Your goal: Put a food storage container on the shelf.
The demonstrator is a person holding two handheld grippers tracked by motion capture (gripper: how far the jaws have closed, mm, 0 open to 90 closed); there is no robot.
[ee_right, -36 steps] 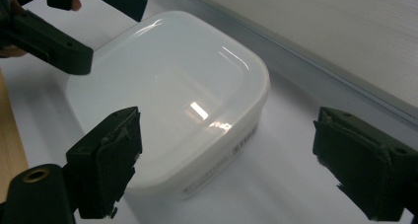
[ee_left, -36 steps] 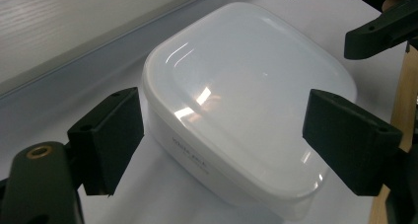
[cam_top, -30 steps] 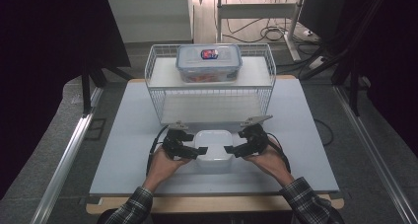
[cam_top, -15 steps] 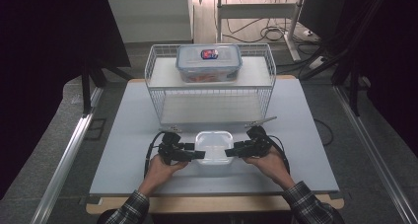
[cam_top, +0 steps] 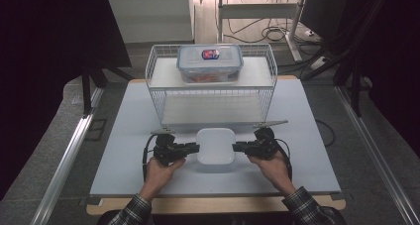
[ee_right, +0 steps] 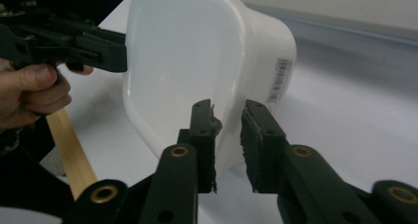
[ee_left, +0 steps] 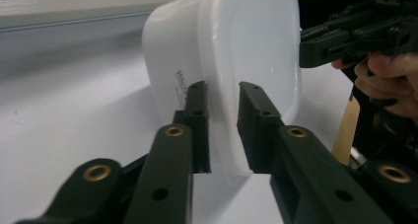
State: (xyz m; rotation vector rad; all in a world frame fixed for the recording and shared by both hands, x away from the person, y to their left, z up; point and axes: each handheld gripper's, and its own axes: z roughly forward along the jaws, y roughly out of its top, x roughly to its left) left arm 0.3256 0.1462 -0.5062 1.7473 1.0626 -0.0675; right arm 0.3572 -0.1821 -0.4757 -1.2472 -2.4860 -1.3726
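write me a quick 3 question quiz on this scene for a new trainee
1. True or false: the left gripper and right gripper each have jaws around an edge of the white container.
2. Where does the lidded box stand? A. on the wire rack's top shelf B. on the table C. inside the white container
3. Fill in: the white container lies in front of the wire ____.

Key: 1 true; 2 A; 3 rack
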